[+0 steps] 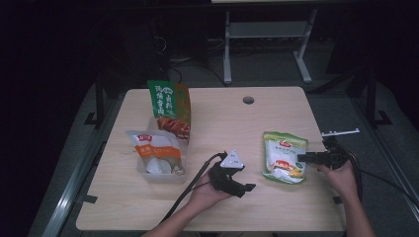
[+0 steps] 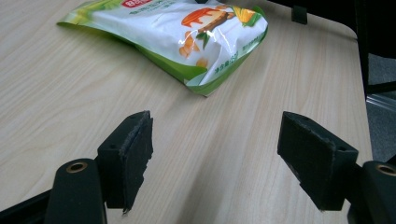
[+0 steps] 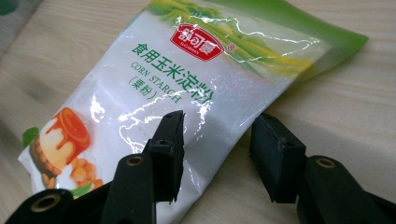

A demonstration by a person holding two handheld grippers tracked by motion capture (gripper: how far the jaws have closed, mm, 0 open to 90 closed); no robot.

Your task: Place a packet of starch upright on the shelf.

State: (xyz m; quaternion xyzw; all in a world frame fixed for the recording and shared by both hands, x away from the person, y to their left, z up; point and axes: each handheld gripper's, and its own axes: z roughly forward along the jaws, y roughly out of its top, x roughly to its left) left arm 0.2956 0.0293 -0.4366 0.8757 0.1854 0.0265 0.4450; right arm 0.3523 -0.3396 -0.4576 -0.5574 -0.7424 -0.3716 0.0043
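A white and green corn starch bag (image 1: pixel 284 157) lies flat on the right half of the wooden table (image 1: pixel 276 113). My right gripper (image 1: pixel 302 157) reaches it from the right, low over the table. In the right gripper view the jaws (image 3: pixel 215 149) stand apart, one over the bag (image 3: pixel 187 84), the other just past its edge; the pads do not press on it. My left gripper (image 1: pixel 244 189) is held near the table's front middle and points toward the bag. In the left gripper view it (image 2: pixel 215 158) is open with bare wood between the jaws, and the bag (image 2: pixel 187 28) lies ahead.
A green snack pouch (image 1: pixel 169 106) stands upright at the back left. In front of it a clear plastic tub (image 1: pixel 159 173) holds a white and orange packet (image 1: pixel 157 150). A cable hole (image 1: pixel 248 100) sits near the far edge. Dark floor and a metal frame surround the table.
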